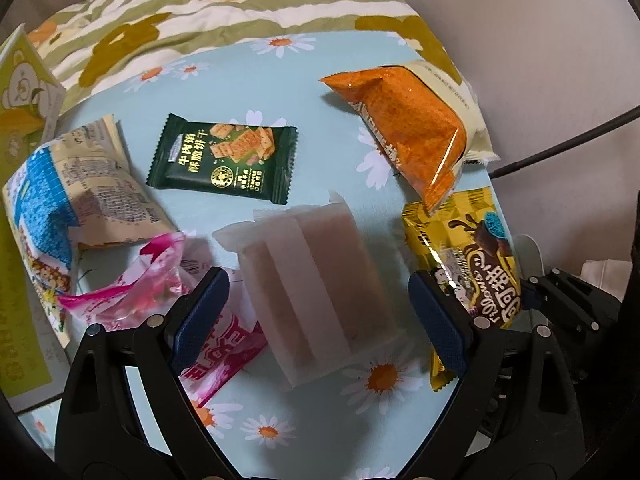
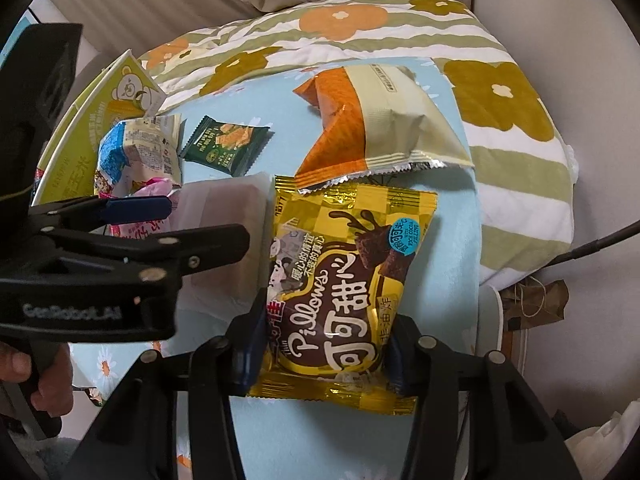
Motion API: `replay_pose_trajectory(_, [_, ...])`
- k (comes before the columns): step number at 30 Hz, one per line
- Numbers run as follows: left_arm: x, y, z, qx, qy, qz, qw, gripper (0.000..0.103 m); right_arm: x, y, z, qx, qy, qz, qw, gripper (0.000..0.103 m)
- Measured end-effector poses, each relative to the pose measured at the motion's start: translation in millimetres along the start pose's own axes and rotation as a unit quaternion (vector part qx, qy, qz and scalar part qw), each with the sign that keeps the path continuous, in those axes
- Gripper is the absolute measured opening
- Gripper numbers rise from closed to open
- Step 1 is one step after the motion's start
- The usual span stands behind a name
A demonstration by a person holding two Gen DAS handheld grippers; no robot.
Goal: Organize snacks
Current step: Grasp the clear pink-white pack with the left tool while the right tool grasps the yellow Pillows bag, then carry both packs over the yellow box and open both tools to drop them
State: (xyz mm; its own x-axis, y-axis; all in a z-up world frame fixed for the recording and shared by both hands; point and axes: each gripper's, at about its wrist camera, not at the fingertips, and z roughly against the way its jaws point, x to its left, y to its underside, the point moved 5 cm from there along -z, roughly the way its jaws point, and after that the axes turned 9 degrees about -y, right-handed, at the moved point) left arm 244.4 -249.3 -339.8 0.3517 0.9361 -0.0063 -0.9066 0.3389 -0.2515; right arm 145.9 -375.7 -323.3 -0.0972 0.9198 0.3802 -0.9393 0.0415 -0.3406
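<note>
My left gripper is open above a pale translucent wafer pack on the light-blue daisy cloth; the pack sits between the jaws, not clamped. My right gripper is shut on the lower end of a yellow Pillows cocoa snack bag, which also shows in the left wrist view. An orange and cream chip bag lies at the back right. A dark green cracker packet lies in the middle. A blue and beige bag and pink wrappers lie at the left.
A green and white box with a bear print stands at the far left. A striped flower quilt is bunched behind the cloth. A black cable runs at the right. The left gripper shows in the right wrist view.
</note>
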Motion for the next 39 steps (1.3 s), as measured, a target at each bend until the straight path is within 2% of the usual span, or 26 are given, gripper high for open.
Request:
replay_pose_trajectory(11, [-9.2, -3.7, -16.7, 0.012, -0.022, -0.025, 0.9994, 0.086, 0.4, 3.5, 2.1, -0.009, 0.005, -0.009, 1.000, 0.045])
replay_pose_trajectory(14, [-10.3, -4.2, -22.0, 0.017, -0.039, -0.034, 0.9985, 0.077, 0.6, 5.5, 2.0, -0.011, 0.007, -0.009, 1.000, 0.045])
replay_pose_trajectory(18, [-13.5, -4.2, -28.5, 0.025, -0.051, -0.044, 0.9974, 0.076, 0.2, 5.8, 1.5, -0.012, 0.009, -0.008, 1.000, 0.045])
replay_pose_trajectory(22, [-16.3, -4.6, -28.5, 0.020, -0.064, -0.058, 0.9961, 0.069, 0.6, 6.2, 1.3, -0.012, 0.009, -0.007, 1.000, 0.045])
replay_pose_trajectory(29, [-13.9, -3.6, -23.4, 0.015, -0.044, -0.055, 0.9974, 0.064, 0.5, 5.6, 2.2, -0.013, 0.007, -0.010, 1.000, 0.045])
replay_pose_trajectory(39, [-9.5, -0.4, 4.8, -0.010, -0.023, -0.035, 0.9991, 0.063, 8.1, 8.0, 16.2, -0.025, 0.000, -0.004, 1.000, 0.042])
